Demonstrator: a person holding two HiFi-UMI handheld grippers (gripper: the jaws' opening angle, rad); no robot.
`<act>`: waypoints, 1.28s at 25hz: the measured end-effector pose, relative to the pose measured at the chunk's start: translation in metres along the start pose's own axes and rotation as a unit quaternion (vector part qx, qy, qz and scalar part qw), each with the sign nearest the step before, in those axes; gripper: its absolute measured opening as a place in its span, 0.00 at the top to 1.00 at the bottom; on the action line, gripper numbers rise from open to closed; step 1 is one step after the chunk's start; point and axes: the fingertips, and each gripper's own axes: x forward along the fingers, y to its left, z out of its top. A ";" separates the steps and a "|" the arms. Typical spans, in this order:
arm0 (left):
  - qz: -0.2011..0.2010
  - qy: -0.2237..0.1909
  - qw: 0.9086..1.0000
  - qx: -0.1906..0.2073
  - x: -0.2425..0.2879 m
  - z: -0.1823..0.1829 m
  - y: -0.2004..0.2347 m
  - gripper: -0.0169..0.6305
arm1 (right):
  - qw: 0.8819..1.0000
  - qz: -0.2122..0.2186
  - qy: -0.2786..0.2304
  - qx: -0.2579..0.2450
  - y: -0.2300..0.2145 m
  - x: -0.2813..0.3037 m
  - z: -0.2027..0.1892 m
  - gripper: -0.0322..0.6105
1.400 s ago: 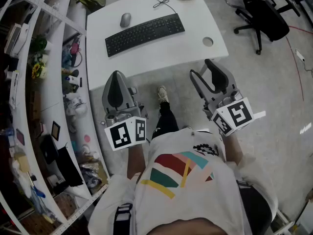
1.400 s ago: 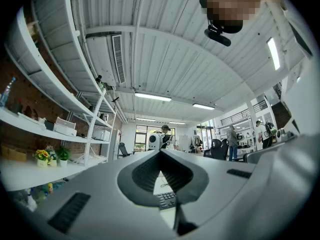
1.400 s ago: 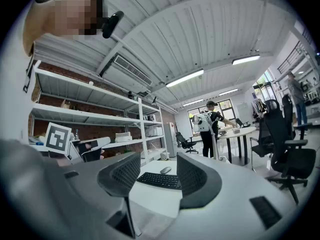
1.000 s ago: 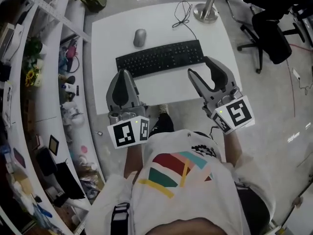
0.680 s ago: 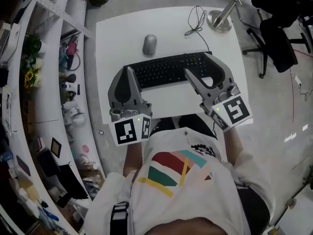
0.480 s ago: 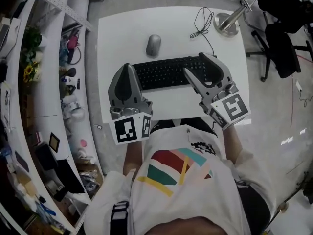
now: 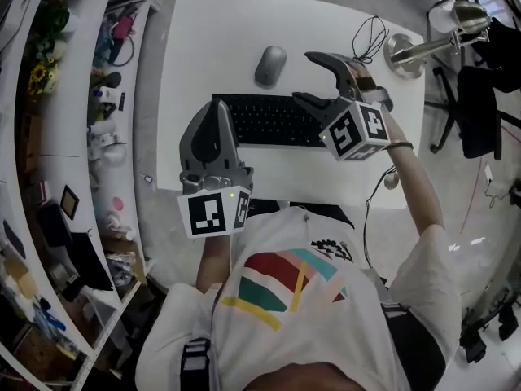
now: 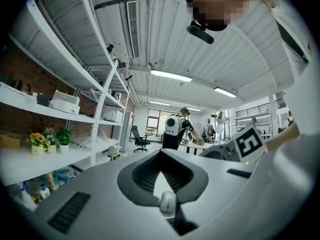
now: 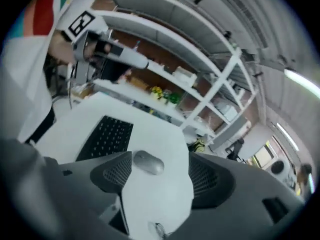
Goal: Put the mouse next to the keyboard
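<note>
A grey mouse [image 7: 270, 65] lies on the white table [image 7: 203, 39], just beyond the black keyboard [image 7: 264, 120]. My right gripper [image 7: 303, 77] hovers over the keyboard's right end, turned on its side and pointing left at the mouse. Its jaws are opening, with nothing pressed between them. In the right gripper view the mouse [image 9: 148, 162] lies ahead of that gripper [image 9: 160, 176], between the two pads and untouched, with the keyboard [image 9: 107, 134] to the left. My left gripper [image 7: 217, 108] is shut and empty at the keyboard's left end, near the table's front edge.
A desk lamp [image 7: 423, 47] and a thin black cable [image 7: 370, 31] sit at the table's right side. White shelves [image 7: 89, 96] crowded with small items run along the left. An office chair [image 7: 480, 96] stands to the right.
My right gripper has reached forward over the keyboard toward the mouse, turned sideways, and its jaws have spread wider. The left gripper has kept its place at the keyboard's left end.
</note>
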 end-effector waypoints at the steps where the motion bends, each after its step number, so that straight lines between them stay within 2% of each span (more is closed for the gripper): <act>1: 0.005 0.004 1.000 -0.002 0.000 -0.004 0.003 0.91 | 0.998 0.031 0.016 -0.042 0.002 0.019 -0.007 0.43; 3: 0.015 0.011 1.000 -0.010 0.000 -0.014 0.011 0.91 | 0.988 0.092 0.046 -0.116 0.008 0.052 -0.022 0.43; 6: 0.028 0.020 0.999 -0.022 -0.004 -0.029 0.026 0.91 | 0.964 0.167 0.070 -0.193 0.022 0.088 -0.033 0.43; 9: 0.041 0.028 0.998 -0.031 -0.007 -0.044 0.044 0.91 | 0.937 0.213 0.083 -0.265 0.029 0.115 -0.038 0.43; 14: 0.069 0.035 0.996 -0.053 -0.008 -0.062 0.077 0.91 | 0.895 0.269 0.099 -0.342 0.036 0.151 -0.037 0.43; 22: 0.082 0.031 0.994 -0.067 -0.005 -0.075 0.103 0.91 | 0.831 0.355 0.152 -0.401 0.047 0.161 -0.053 0.43; 27: 0.087 0.034 0.992 -0.085 0.000 -0.081 0.108 0.91 | 0.811 0.379 0.175 -0.410 0.055 0.172 -0.068 0.43; 32: 0.087 0.035 0.992 -0.088 0.002 -0.081 0.108 0.91 | 0.774 0.411 0.218 -0.429 0.057 0.173 -0.070 0.43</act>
